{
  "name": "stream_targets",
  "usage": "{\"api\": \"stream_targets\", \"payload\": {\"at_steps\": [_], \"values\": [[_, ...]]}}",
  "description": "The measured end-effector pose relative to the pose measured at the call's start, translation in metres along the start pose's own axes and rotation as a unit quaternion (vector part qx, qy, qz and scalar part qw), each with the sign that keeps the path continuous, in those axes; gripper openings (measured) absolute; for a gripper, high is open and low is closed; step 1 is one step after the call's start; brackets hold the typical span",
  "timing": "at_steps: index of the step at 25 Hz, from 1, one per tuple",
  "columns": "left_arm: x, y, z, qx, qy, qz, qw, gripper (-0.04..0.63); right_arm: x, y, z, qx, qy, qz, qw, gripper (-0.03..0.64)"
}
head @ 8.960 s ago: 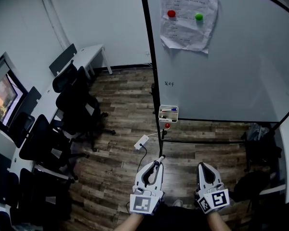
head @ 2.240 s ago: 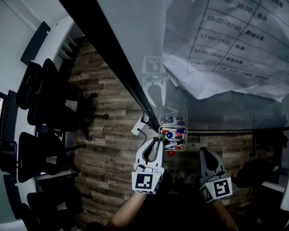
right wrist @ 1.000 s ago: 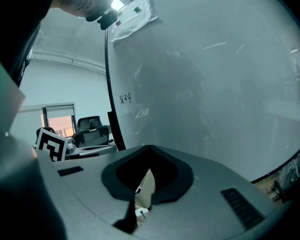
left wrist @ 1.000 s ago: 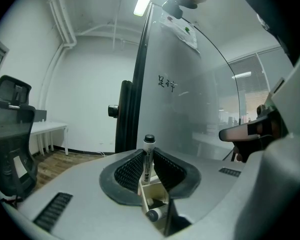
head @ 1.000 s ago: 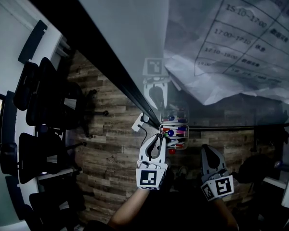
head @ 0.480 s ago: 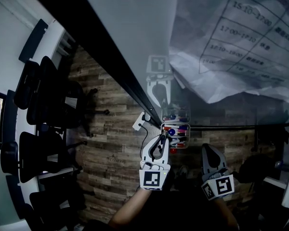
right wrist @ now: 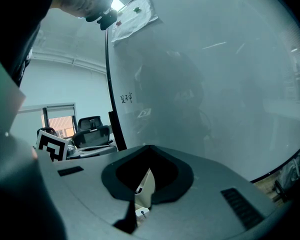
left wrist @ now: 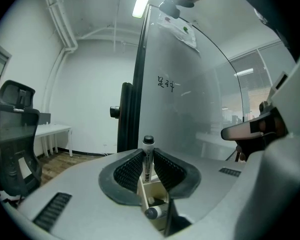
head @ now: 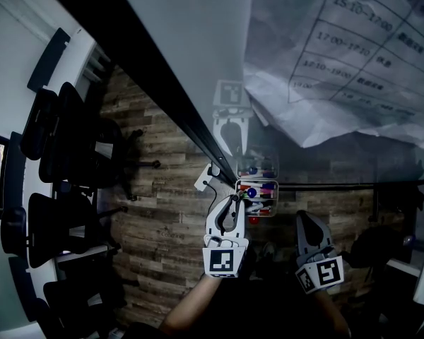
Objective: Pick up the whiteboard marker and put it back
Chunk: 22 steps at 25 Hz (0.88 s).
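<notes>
Marker point(left wrist: 148, 156) clamped upright in left gripper point(head: 231, 205), tip-up beside tray point(head: 270, 183) at bottom corner of whiteboard point(head: 191, 41), presumably for return; right gripper point(head: 303, 218) closed, empty.

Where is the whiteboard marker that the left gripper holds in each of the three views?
Head view: whiteboard marker at lower centre, at the left gripper tips.
Left gripper view: upright at centre, clamped between the jaws.
Right gripper view: not in it.
Shared landmark: the whiteboard's black frame.
</notes>
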State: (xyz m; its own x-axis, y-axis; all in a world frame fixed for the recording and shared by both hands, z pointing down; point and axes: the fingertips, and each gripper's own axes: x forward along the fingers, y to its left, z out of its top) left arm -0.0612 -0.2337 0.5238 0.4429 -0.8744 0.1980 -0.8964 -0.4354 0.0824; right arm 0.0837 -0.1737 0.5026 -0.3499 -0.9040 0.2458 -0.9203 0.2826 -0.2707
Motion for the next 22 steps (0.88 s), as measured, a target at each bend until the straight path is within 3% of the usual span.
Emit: {"api": "stream_targets", "payload": {"at_steps": [12,22], "values": [[-0.004,0.001,-0.003,-0.018,0.007,-0.003,0.9998,0.075,-0.003,0.002,-0.001,0.0,0.0,0.003,1.0,0.012],[-0.01,0.002,0.009,-0.003,-0.005,-0.001,1.0,0.075,-0.009,0.004,0.001,-0.001,-0.004,0.004,1.0,0.012]]}}
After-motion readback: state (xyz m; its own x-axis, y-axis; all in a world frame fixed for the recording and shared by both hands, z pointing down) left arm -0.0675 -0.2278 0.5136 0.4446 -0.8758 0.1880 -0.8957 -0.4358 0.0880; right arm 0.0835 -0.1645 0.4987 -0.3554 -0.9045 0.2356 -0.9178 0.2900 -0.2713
